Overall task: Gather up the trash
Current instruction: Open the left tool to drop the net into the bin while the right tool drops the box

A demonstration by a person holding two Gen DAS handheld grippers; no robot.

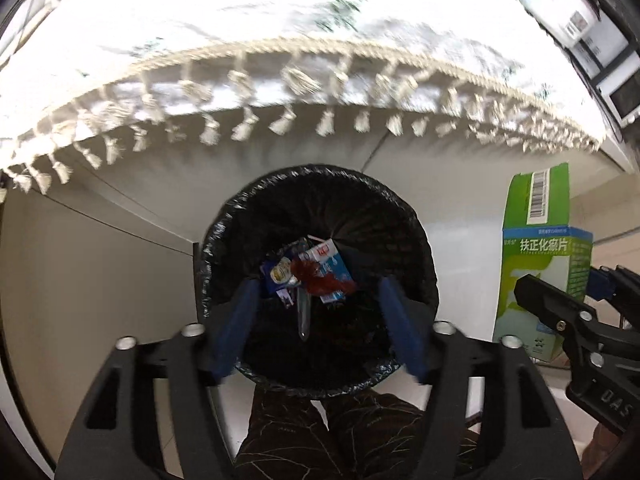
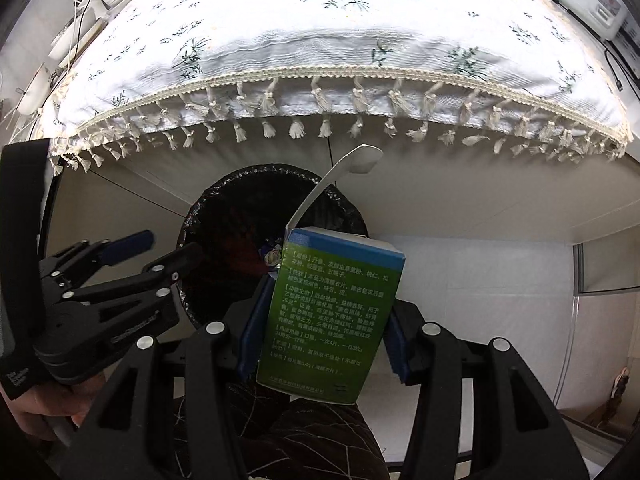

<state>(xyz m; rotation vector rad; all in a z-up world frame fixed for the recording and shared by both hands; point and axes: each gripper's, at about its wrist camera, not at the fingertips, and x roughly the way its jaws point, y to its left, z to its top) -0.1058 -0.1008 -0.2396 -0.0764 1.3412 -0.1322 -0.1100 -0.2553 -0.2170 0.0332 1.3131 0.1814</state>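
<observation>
Right gripper [image 2: 320, 332] pinches the green medicine box [image 2: 332, 316] just beside the lined bin [image 1: 316, 280] (several scraps already inside), left gripper [image 1: 316, 328] spread empty above it, so dropping remains.

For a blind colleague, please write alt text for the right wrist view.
The right gripper holds a green and blue medicine box, flap open, just beside a black-lined trash bin on the floor. The open left gripper is at left, a tasselled tablecloth above.
</observation>
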